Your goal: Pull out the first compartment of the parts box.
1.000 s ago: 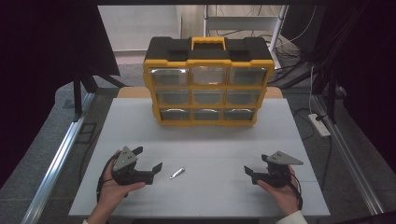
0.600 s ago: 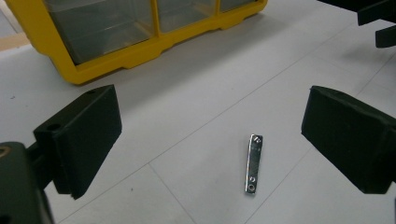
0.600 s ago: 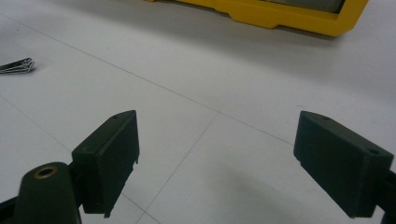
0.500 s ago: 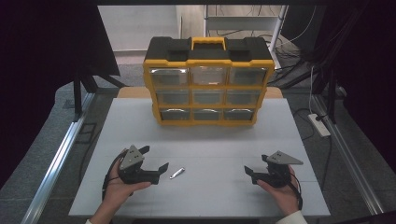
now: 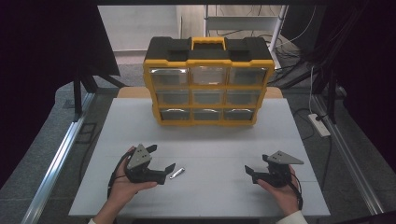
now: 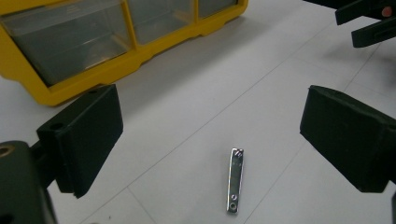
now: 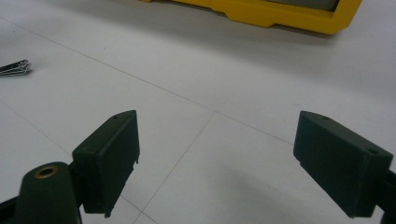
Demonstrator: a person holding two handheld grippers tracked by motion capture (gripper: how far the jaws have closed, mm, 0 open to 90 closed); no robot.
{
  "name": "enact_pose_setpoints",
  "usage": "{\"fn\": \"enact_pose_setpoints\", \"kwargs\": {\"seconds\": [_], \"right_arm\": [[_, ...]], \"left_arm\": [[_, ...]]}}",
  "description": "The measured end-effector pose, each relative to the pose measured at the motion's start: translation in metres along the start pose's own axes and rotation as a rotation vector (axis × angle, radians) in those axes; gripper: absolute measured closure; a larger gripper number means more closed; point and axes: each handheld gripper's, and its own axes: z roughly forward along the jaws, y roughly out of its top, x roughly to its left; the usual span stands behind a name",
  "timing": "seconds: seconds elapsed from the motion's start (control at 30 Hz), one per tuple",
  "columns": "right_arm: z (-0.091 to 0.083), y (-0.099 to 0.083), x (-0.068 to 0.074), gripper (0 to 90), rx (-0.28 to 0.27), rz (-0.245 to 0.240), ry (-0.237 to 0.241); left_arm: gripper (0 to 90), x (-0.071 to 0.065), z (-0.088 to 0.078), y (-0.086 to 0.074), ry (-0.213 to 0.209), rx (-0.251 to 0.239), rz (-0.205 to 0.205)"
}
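A small metal nail clipper (image 5: 177, 173) lies flat on the white table (image 5: 205, 140) near the front, left of centre. In the left gripper view the nail clipper (image 6: 235, 185) rests just ahead of and between the two black jaws. My left gripper (image 5: 164, 171) stands open, tips almost at the clipper, pointing right. My right gripper (image 5: 250, 173) is open too, low over the table at the front right, nothing between its jaws. In the right gripper view the tip of the clipper (image 7: 15, 68) shows at the far left edge.
A yellow and black organiser case (image 5: 208, 81) with several clear drawers stands upright at the back of the table. A power strip (image 5: 319, 125) lies on the floor to the right. Metal rails run along both sides.
My left gripper has moved right along the table toward the nail clipper, its tips now close to it. The right gripper has stayed put.
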Motion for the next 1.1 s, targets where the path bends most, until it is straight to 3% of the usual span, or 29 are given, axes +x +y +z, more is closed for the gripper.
{"fn": "enact_pose_setpoints", "kwargs": {"seconds": [0.2,0.7,1.1], "right_arm": [[0.0,0.0,0.0,15.3,0.002,0.006,-0.003],[0.0,-0.001,-0.001,15.4,0.007,0.013,-0.007],[0.0,-0.001,-0.001,15.4,0.007,0.015,-0.008]], "left_arm": [[6.2,-0.004,0.004,0.008,0.001,0.002,0.048],[6.4,-0.009,0.009,0.013,-0.011,0.021,0.112],[7.4,-0.016,0.008,0.023,0.05,0.004,0.267]]}}
